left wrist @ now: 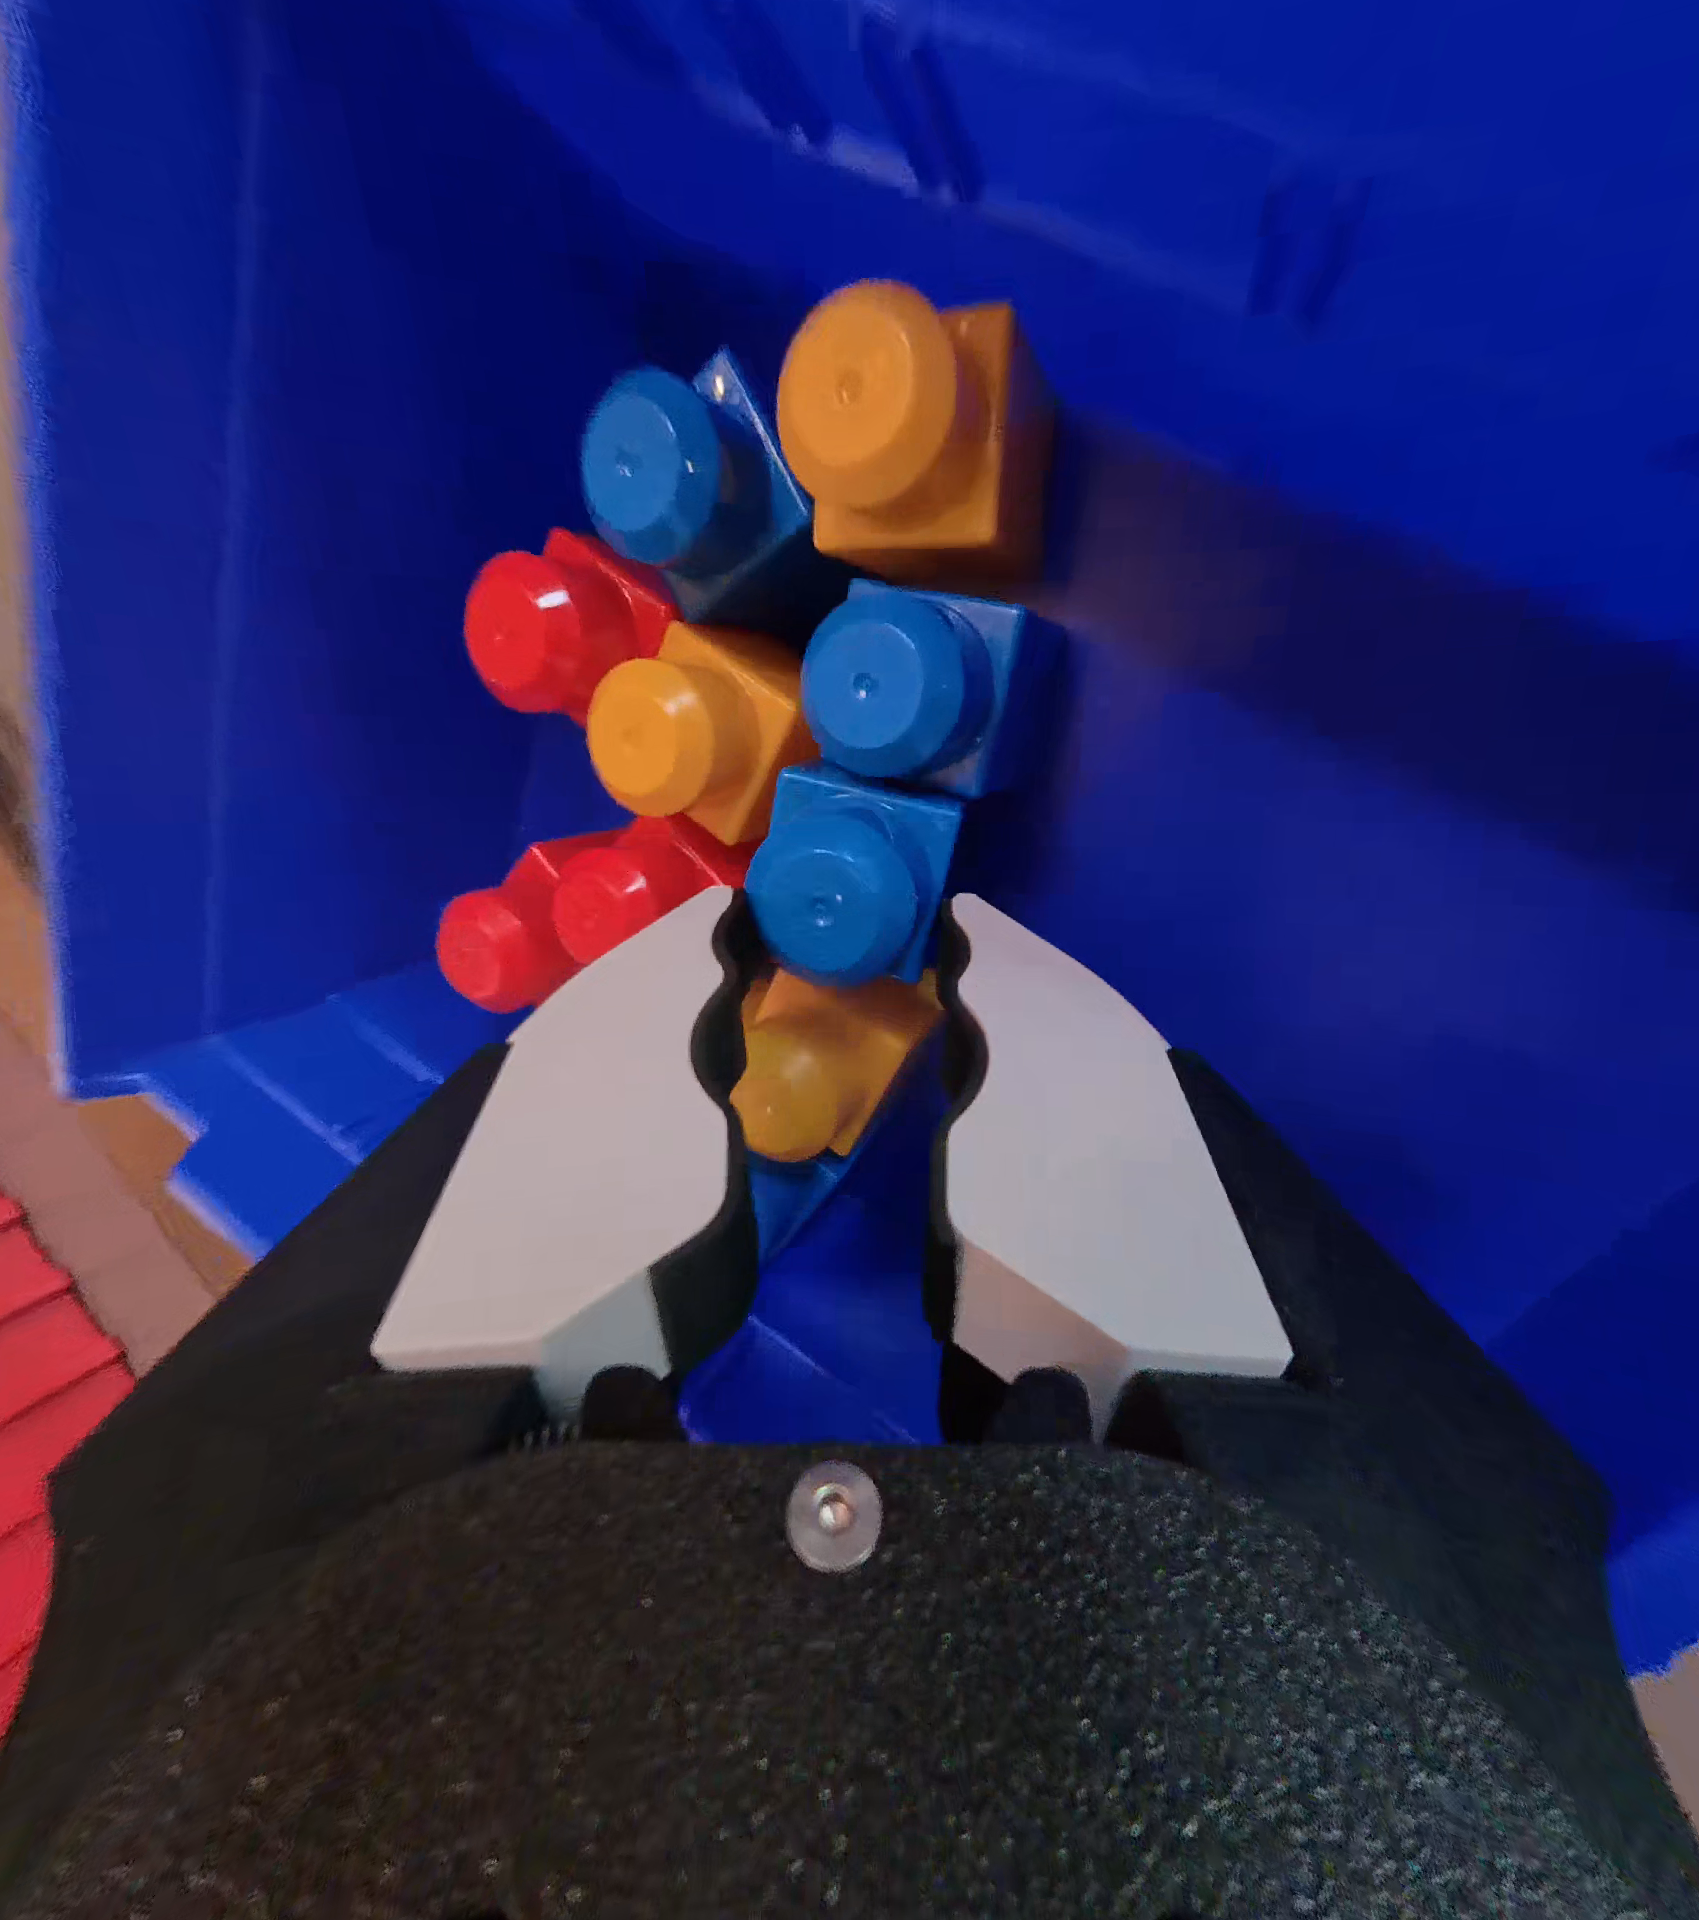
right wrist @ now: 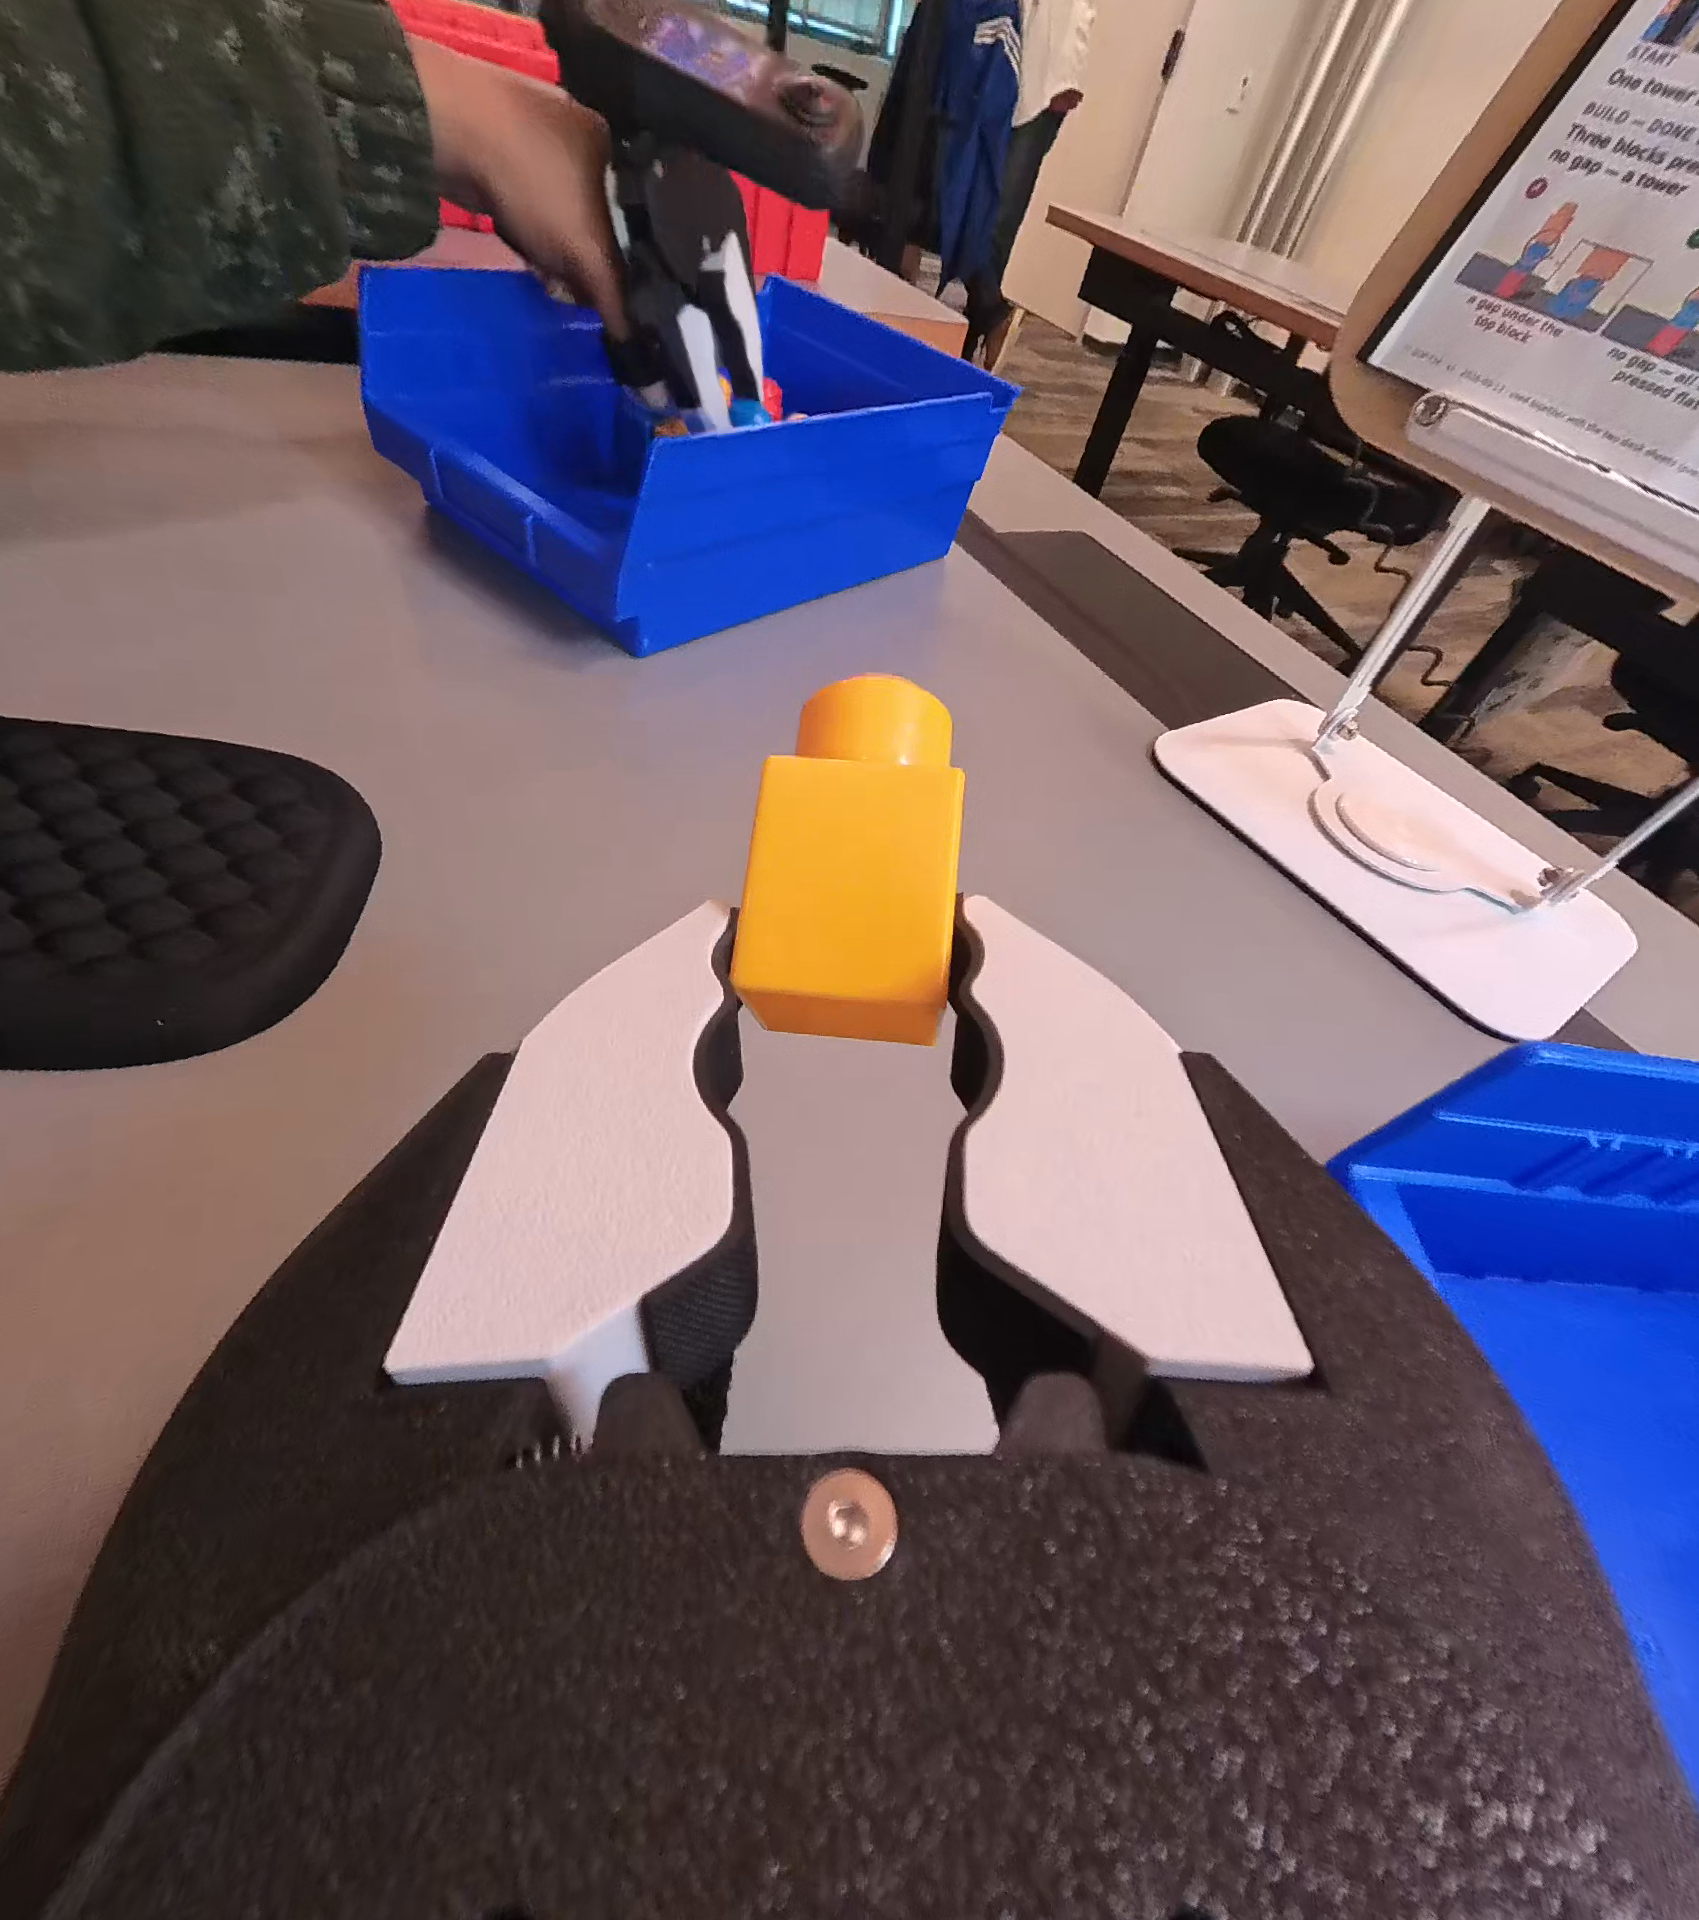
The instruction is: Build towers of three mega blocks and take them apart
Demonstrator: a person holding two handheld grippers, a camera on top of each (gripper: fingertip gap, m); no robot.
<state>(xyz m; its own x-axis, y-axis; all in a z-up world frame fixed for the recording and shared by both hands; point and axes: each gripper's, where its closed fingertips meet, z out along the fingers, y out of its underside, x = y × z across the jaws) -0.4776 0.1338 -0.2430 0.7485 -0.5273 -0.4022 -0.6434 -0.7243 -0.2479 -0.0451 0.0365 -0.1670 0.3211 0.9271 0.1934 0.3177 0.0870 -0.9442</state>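
Blue, red and orange mega blocks lie heaped in a blue bin; the left hand-held gripper reaches down into it, its fingers narrowly apart around a blue block, contact unclear. From the right wrist, the right hand-held gripper clamps an upright orange block above the grey bench, near a black pad, a white stand and a second bin.
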